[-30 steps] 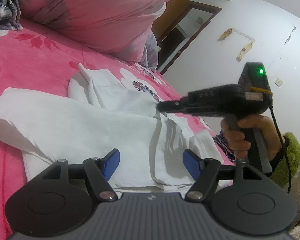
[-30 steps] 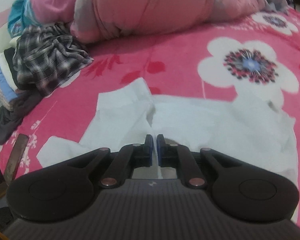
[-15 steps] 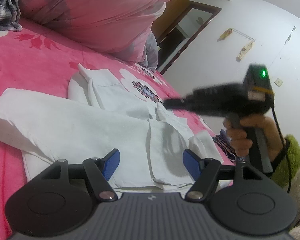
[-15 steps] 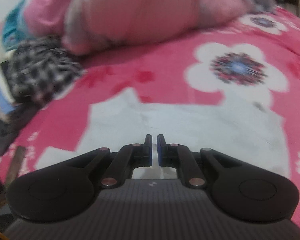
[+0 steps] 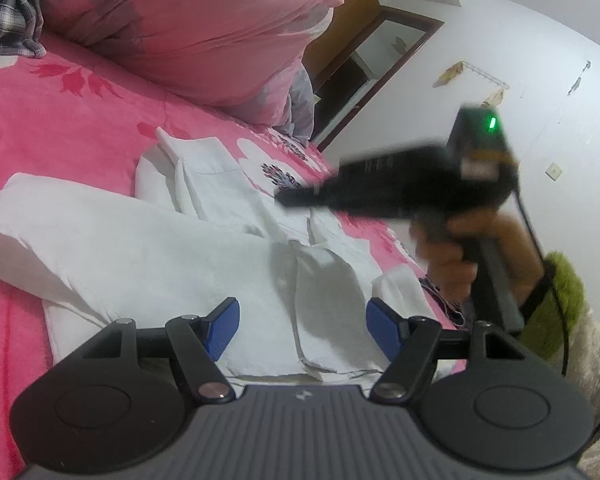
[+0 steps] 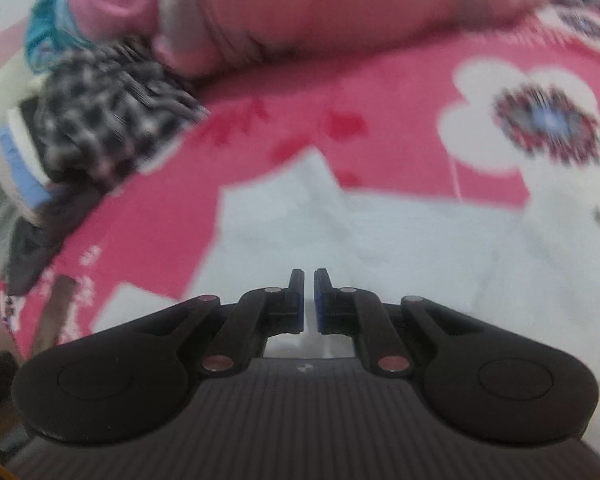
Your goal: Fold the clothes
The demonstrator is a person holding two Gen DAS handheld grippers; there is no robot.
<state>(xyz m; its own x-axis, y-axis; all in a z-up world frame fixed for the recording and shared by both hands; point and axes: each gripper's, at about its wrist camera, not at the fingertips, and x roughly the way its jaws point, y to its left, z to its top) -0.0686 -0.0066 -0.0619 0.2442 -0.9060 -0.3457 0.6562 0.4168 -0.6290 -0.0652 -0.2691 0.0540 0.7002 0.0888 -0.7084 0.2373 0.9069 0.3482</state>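
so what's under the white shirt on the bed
The white shirt lies on the pink floral bedsheet, which shows all around it. A white flower print runs under its far edge; what the cloth covers cannot be seen.

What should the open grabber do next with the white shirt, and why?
Probably ease the left gripper down and pinch the near edge of the white shirt. Its jaws stand open with nothing between them, the shirt lies half folded on the pink bedspread, and the right gripper is shut and empty.
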